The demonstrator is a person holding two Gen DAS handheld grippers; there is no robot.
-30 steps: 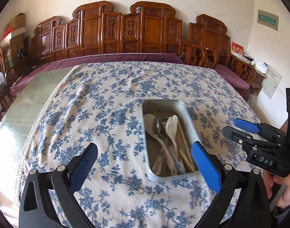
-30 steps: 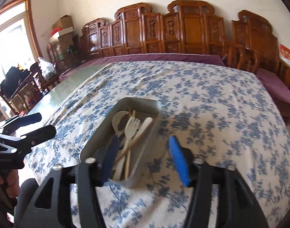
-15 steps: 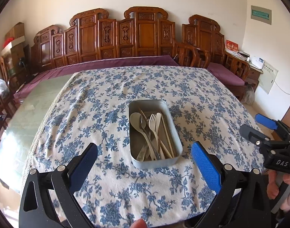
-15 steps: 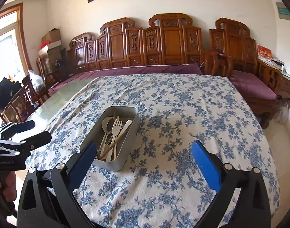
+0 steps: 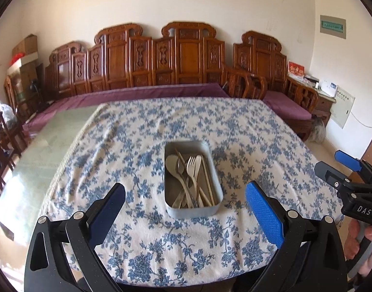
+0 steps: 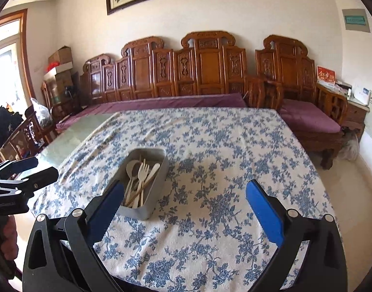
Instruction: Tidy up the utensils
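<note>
Pale utensils [image 5: 189, 182] are lying in a rectangular grey metal tin [image 5: 192, 210] beyond both spread, empty grippers, left [image 5: 184, 209] and right [image 6: 184, 209].

Both wrist views look down across the table's near edge, sharing the metal tray [image 5: 192, 213], wooden bench [image 6: 210, 70].

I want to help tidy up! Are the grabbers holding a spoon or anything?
No. Both the left gripper and right gripper are open and empty.
</note>
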